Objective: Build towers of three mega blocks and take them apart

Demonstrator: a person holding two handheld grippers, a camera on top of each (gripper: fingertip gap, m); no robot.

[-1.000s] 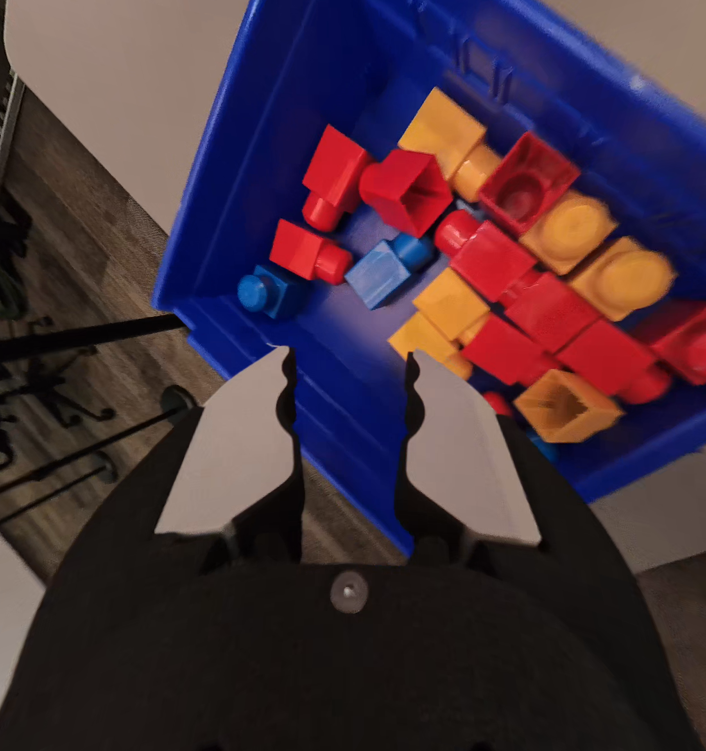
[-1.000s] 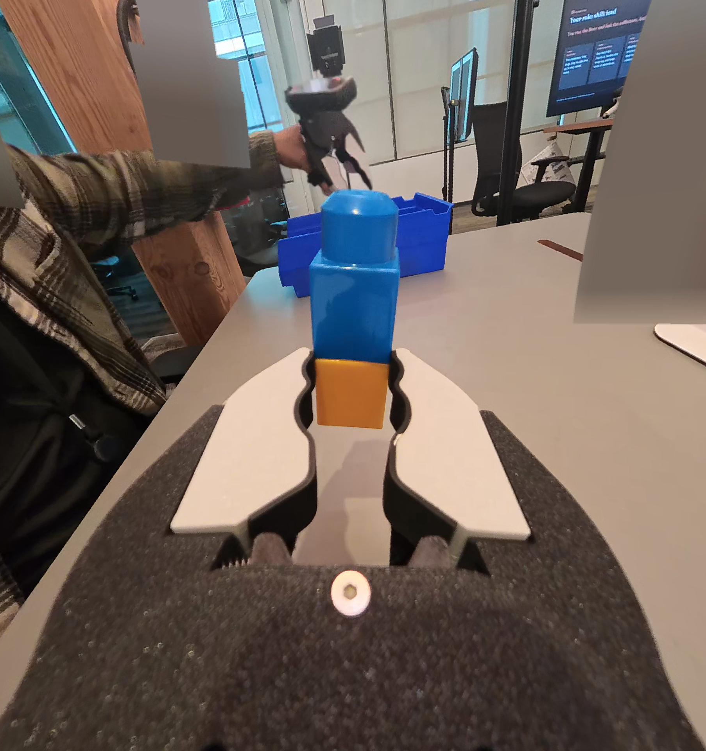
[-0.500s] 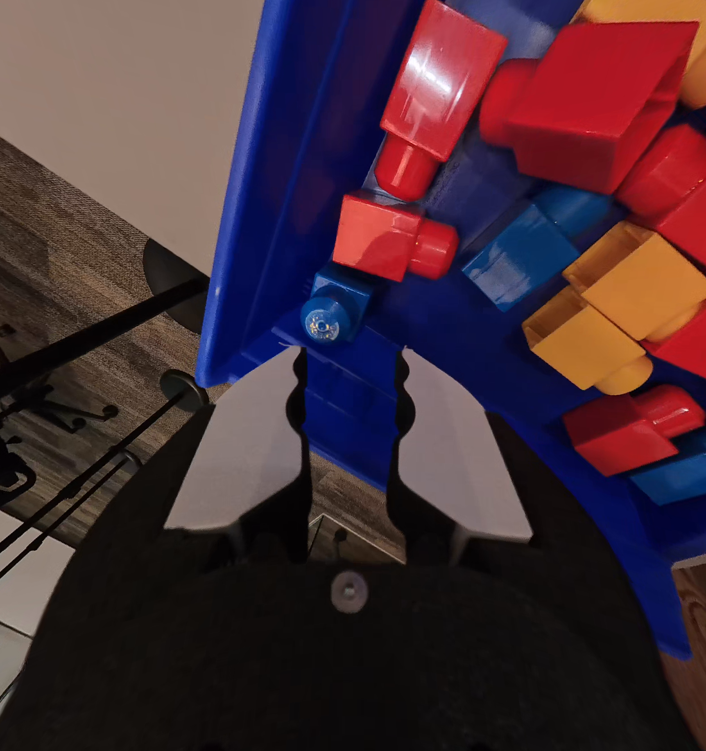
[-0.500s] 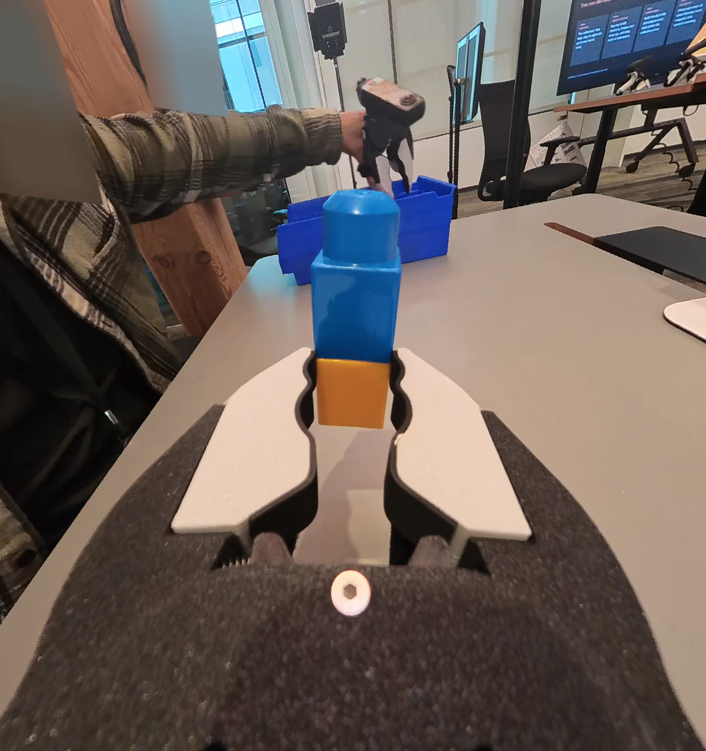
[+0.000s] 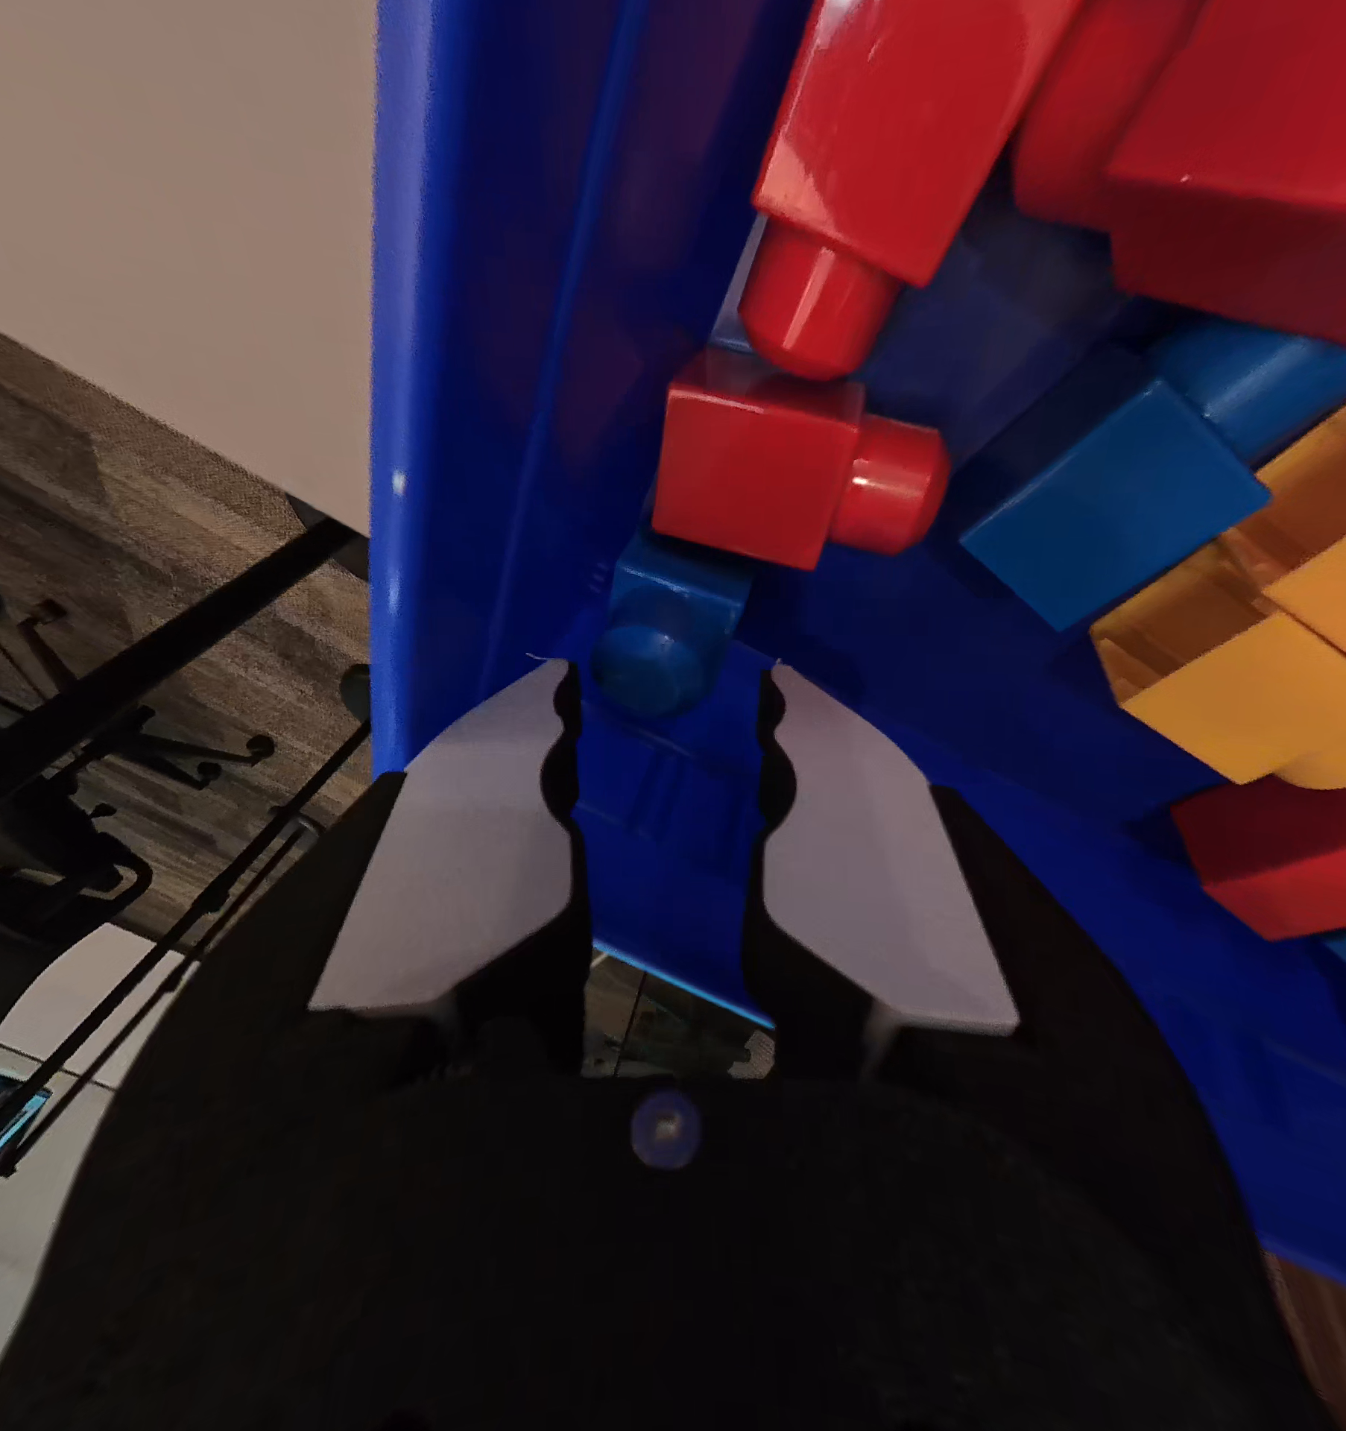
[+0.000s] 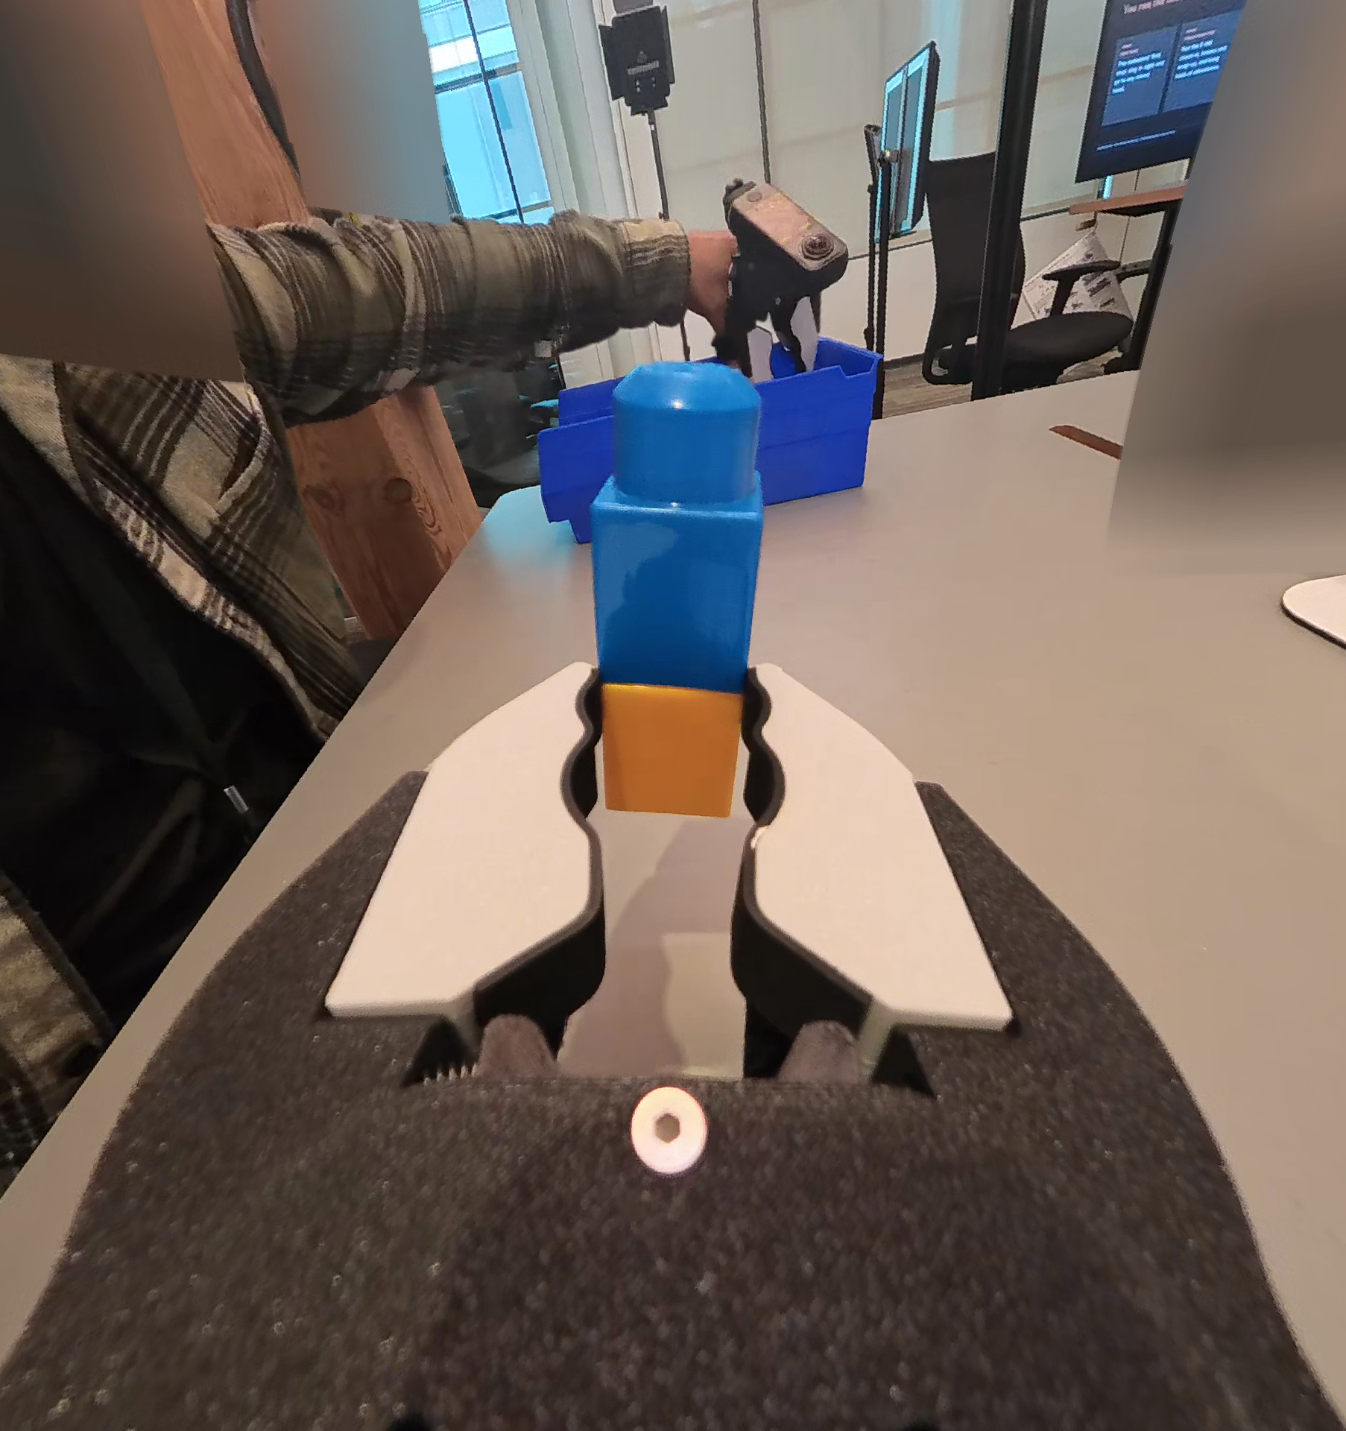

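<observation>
In the right wrist view my right gripper [image 6: 670,681] is shut on a yellow block [image 6: 668,747] with a blue block [image 6: 674,573] stacked upright on it, over the grey table [image 6: 964,697]. My left gripper [image 5: 666,674] is open inside the blue bin [image 5: 461,387], its fingertips either side of a small blue block [image 5: 666,635] in the bin's corner, stud towards me. A red block [image 5: 763,464] lies just beyond it. The left gripper also shows in the right wrist view [image 6: 778,348], dipping into the bin [image 6: 701,441].
The bin holds several more red, blue [image 5: 1103,495] and yellow [image 5: 1274,658] blocks, packed close. A person's plaid sleeve [image 6: 453,286] reaches across to the bin. A white flat object [image 6: 1336,612] lies at the table's right edge. Floor and chair bases lie beyond the table's edge. Across from one pair of fingers to the other is roughly 60 centimeters.
My left gripper has dropped into the bin and closed in on the corner blue block, still open. My right gripper keeps its hold on the two-block stack, hardly moved.
</observation>
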